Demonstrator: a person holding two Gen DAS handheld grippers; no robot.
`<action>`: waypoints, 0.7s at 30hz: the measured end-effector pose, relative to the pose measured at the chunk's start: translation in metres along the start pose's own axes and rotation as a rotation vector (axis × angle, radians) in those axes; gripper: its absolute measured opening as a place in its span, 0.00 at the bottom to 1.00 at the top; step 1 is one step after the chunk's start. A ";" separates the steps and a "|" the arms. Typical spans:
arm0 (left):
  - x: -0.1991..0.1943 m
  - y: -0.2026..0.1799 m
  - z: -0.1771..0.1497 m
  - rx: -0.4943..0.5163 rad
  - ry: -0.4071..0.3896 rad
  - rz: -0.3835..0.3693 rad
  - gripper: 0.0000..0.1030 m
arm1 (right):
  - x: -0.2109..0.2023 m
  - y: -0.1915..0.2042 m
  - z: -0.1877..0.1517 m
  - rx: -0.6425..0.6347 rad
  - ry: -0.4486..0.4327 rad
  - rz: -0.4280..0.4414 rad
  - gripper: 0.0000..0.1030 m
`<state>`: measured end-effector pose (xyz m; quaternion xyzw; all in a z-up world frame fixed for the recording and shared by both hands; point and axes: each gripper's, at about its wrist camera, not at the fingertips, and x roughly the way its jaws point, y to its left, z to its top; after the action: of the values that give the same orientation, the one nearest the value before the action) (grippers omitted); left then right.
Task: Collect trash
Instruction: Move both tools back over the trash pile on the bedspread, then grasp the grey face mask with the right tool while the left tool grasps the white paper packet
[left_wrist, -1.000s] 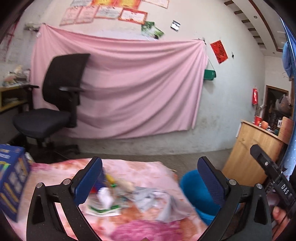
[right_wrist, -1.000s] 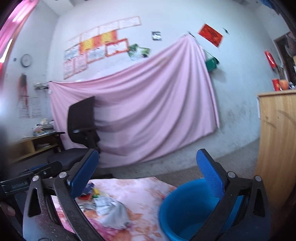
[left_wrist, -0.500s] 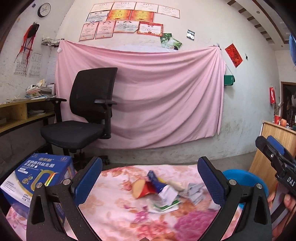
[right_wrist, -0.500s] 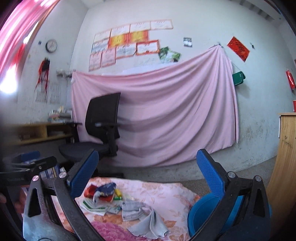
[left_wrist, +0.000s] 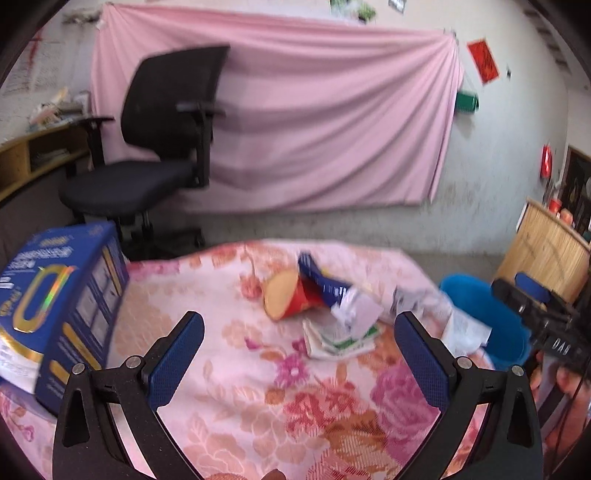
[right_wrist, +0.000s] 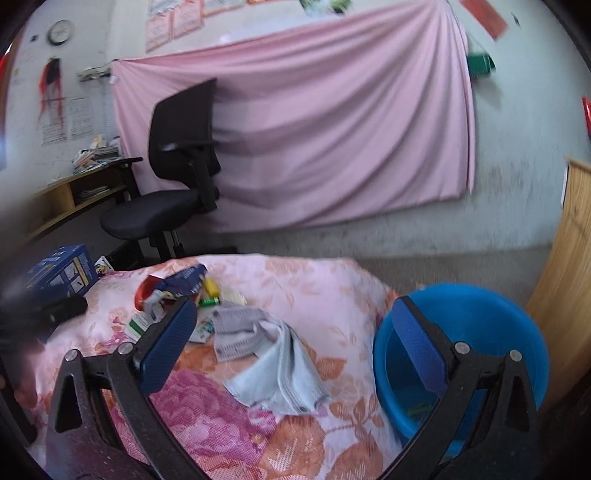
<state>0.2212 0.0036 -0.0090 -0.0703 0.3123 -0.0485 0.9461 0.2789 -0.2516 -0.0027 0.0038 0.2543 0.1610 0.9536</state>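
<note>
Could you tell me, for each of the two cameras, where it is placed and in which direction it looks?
Left wrist: sits on the left gripper, open, facing the floral pink cloth and the crumpled wrapper pile; the right gripper and fingers show at right.
Right wrist: sits on the right gripper, open, facing the grey rag and round blue plastic bucket.
Shared: bucket, wrappers, black office chair, blue carton box.

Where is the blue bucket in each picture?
Left wrist view: the blue bucket sits at the right edge, past the right side of the flowered cloth.
Right wrist view: the blue bucket sits lower right, behind the gripper's right finger.
Shared landmark: the black office chair by the pink curtain.
</note>
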 end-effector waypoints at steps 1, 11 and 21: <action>0.006 -0.001 0.000 0.000 0.030 -0.003 0.97 | 0.002 -0.002 0.000 0.011 0.014 0.001 1.00; 0.055 0.010 -0.004 -0.103 0.261 -0.061 0.54 | 0.049 -0.010 -0.009 0.049 0.269 0.049 1.00; 0.067 0.012 -0.002 -0.175 0.318 -0.152 0.22 | 0.067 -0.010 -0.016 0.062 0.374 0.136 0.68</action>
<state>0.2739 0.0064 -0.0514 -0.1672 0.4545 -0.1032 0.8688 0.3290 -0.2413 -0.0496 0.0204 0.4309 0.2151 0.8762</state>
